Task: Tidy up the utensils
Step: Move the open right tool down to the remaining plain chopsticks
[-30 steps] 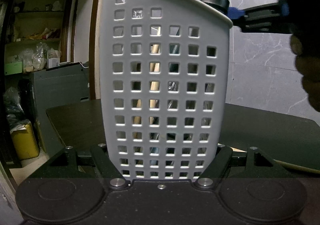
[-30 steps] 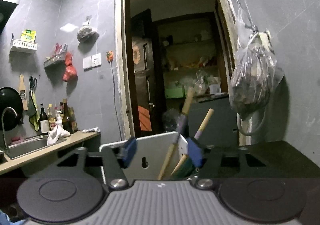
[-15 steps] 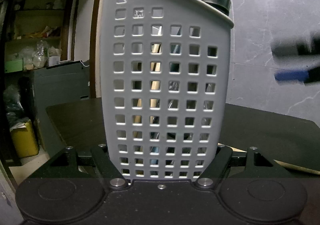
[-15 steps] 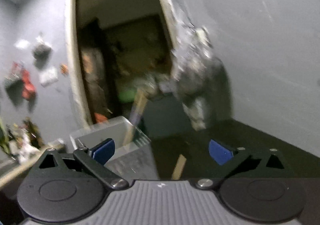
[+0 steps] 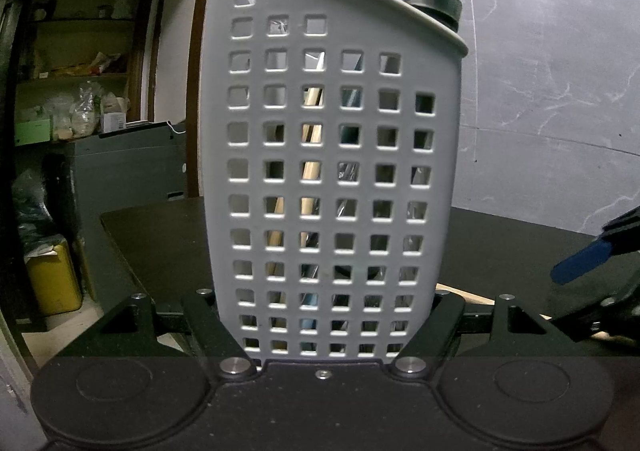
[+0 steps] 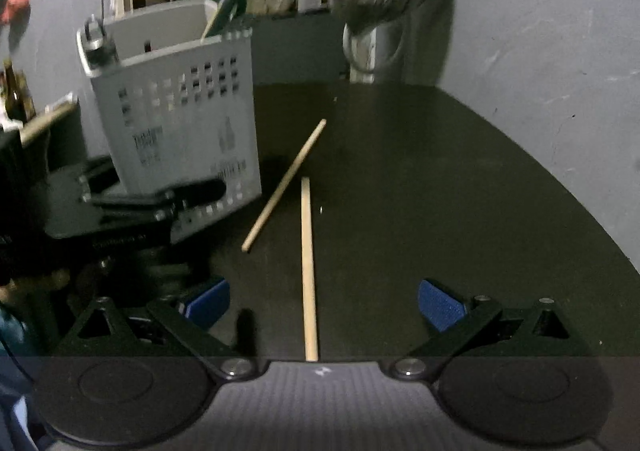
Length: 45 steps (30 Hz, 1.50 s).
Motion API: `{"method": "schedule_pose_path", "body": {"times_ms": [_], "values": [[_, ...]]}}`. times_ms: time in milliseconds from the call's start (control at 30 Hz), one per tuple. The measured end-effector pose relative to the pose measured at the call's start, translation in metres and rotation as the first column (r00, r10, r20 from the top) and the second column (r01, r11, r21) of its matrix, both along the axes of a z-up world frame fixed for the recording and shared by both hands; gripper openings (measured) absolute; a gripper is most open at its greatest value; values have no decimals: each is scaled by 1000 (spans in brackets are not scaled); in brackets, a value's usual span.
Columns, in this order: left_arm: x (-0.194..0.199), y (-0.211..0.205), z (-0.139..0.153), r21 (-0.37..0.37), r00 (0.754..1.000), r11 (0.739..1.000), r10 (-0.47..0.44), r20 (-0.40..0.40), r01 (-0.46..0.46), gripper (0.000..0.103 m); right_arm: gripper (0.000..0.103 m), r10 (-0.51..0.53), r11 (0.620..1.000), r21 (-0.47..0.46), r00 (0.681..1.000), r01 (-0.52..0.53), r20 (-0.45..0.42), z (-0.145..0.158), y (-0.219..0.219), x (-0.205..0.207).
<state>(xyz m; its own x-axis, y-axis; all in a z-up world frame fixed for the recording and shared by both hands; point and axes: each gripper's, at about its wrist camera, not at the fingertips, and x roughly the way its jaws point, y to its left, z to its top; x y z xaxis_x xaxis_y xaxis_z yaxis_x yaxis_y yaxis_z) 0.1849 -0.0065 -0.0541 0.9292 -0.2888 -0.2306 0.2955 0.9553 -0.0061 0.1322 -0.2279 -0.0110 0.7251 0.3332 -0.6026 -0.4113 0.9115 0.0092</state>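
Dark tabletop point(image 6: 400, 179) carries two loose chopsticks point(image 6: 308, 271). Left gripper point(image 5: 328, 315) clamps the perforated utensil caddy point(image 5: 332, 171); right gripper point(image 6: 322, 303), jaws closing slightly from wide, holds nothing.

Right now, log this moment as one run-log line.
left gripper: shut on white caddy | right gripper: closing, nothing gripped, nearer chopstick between fingers | second chopstick: on table
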Motion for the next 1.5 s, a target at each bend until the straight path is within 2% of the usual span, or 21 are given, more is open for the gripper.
{"method": "schedule_pose_path", "body": {"times_ms": [100, 167, 200, 233, 267, 300, 333, 367, 500, 567, 633, 700, 767, 800, 833, 967, 1133, 1300, 1500], "values": [[0, 1, -1, -5, 1000, 1000, -3, 0, 3, 75, 81, 17, 1000, -16, 999, -18, -40, -3, 3, 6], [1, 3, -1, -8, 1000, 1000, -4, -1, 4, 75, 75, 22, 1000, -14, 998, -23, -60, -5, 5, 11], [1, 3, -1, -8, 1000, 1000, -3, -1, 3, 75, 66, 24, 1000, -15, 998, -25, -61, -5, 5, 13], [1, 4, -1, -9, 1000, 1000, -3, -1, 3, 75, 50, 26, 1000, -15, 998, -27, -61, -3, 5, 14], [1, 4, -1, -9, 1000, 1000, -4, -1, 4, 75, 41, 20, 1000, -12, 998, -21, -64, -1, 6, 17], [1, 4, -1, -9, 1000, 1000, -5, -1, 5, 75, 25, 6, 1000, -9, 998, -6, -67, 1, 5, 19], [1, 5, 0, -9, 1000, 1000, -6, -1, 6, 75, 14, -6, 1000, -5, 997, 6, -72, 1, 5, 22], [2, 5, 0, -9, 1000, 1000, -6, -2, 6, 75, 11, -21, 1000, -3, 997, 21, -77, 1, 5, 27], [1, 5, 0, -8, 1000, 1000, -6, -2, 6, 75, 10, -51, 998, 21, 994, 54, -96, 3, 2, 39], [2, 5, 0, -8, 1000, 1000, -4, -2, 4, 75, 16, -49, 998, 26, 994, 52, -102, 4, 2, 42], [3, 5, 0, -8, 1000, 1000, -2, -2, 2, 75, 55, -56, 997, 51, 993, 61, -100, 8, -3, 38], [3, 5, 0, -7, 1000, 1000, 0, -3, 0, 75, 52, -20, 997, 69, 997, 25, -70, 16, 2, 39], [3, 4, 0, -7, 1000, 1000, 1, -4, -1, 75, 50, 22, 999, 45, 999, -21, -28, 23, 16, 37], [3, 4, 0, -7, 1000, 1000, 1, -4, -1, 75, 45, 53, 998, 31, 998, -53, -18, 24, 24, 37], [3, 4, 0, -7, 1000, 1000, 2, -5, -2, 75, 39, 84, 996, 18, 996, -84, -20, 24, 31, 39], [2, 3, 0, -4, 1000, 1000, 4, -3, -4, 75, 36, 146, 989, -30, 987, -148, -60, 17, 55, 54], [2, 2, 0, -3, 1000, 1000, 3, -2, -3, 75, 9, 136, 990, -19, 985, -138, -102, 12, 57, 69], [1, 2, 0, 0, 1000, 1000, 5, -1, -5, 75, 5, 117, 992, -28, 986, -121, -120, 10, 42, 53], [-1, -2, 2, 9, 1000, 1000, 13, -2, -13, 75, 5, 73, 994, -71, 988, -83, -136, 9, 20, 0]]}}
